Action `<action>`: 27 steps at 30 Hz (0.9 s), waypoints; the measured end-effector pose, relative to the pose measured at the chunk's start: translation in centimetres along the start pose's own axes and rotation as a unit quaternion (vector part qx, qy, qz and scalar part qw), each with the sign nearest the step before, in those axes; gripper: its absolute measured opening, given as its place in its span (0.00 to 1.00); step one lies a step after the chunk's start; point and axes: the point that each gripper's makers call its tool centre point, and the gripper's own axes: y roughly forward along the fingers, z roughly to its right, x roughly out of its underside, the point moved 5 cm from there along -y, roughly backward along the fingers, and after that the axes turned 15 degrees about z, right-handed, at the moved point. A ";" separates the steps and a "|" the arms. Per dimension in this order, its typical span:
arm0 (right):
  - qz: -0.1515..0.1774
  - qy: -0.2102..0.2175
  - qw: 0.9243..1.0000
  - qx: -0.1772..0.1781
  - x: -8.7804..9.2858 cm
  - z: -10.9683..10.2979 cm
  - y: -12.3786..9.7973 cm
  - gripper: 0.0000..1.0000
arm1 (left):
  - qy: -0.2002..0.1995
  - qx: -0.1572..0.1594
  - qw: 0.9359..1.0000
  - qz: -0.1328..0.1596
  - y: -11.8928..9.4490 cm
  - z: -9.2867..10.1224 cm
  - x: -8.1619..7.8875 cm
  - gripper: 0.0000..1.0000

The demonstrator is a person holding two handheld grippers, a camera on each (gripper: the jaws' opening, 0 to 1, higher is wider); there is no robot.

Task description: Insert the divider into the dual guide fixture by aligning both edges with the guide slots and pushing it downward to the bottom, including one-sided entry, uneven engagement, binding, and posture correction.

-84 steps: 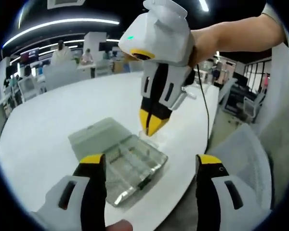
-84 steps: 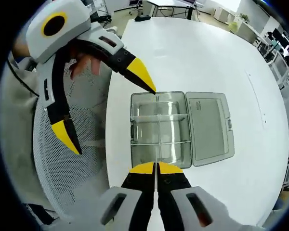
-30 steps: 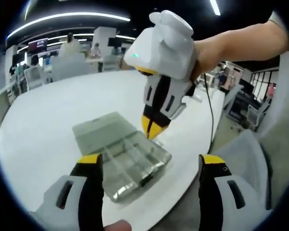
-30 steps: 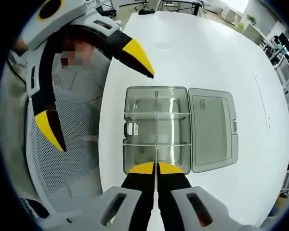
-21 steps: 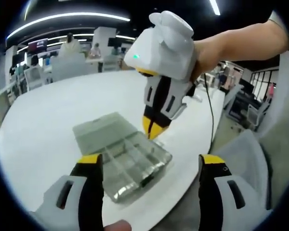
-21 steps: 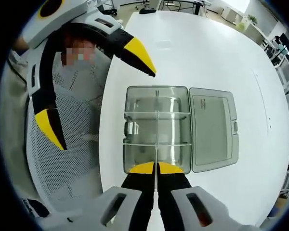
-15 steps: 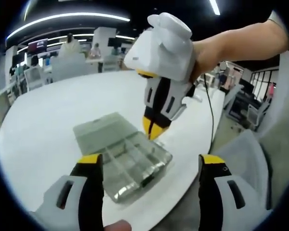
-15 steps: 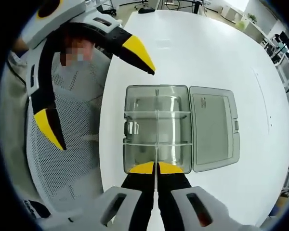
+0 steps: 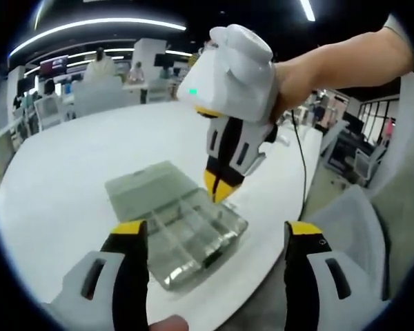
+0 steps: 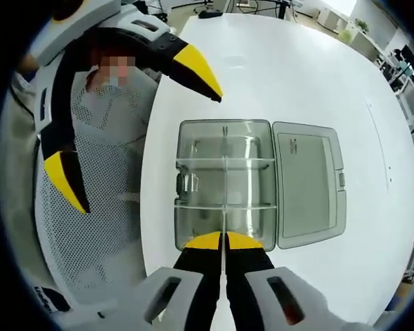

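Right tool [image 10: 223, 238] pinching thin divider [image 10: 223, 207] over clear box [image 10: 224, 183]; left tool [image 9: 210, 231] spread; white table [image 10: 283, 76], office room.

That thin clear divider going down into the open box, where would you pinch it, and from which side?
Probably at its top edge, coming straight down from above. The divider stands on edge along the middle of the clear box, so only that upper edge is free; the box walls and cross partitions block its sides. The right gripper is shut on it that way. The left gripper is open.
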 end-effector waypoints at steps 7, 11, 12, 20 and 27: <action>-0.001 -0.002 1.000 -0.003 0.2 0.1 0.4 0.00 | -0.001 -0.001 1.000 -0.001 0.0 -0.1 0.1 0.80; -0.003 -0.004 1.000 -0.005 0.3 0.2 0.6 0.00 | -0.001 -0.001 1.000 -0.001 -0.1 -0.1 0.1 0.80; -0.004 -0.004 1.000 -0.005 0.4 0.1 0.6 0.00 | -0.002 -0.001 1.000 -0.001 -0.1 -0.1 0.1 0.80; -0.006 -0.007 1.000 -0.007 0.4 0.0 0.8 0.00 | -0.002 -0.001 1.000 0.000 -0.1 -0.2 0.1 0.80; -0.008 -0.010 1.000 -0.009 0.4 0.0 1.0 0.00 | -0.003 -0.001 1.000 0.000 0.0 -0.1 0.1 0.80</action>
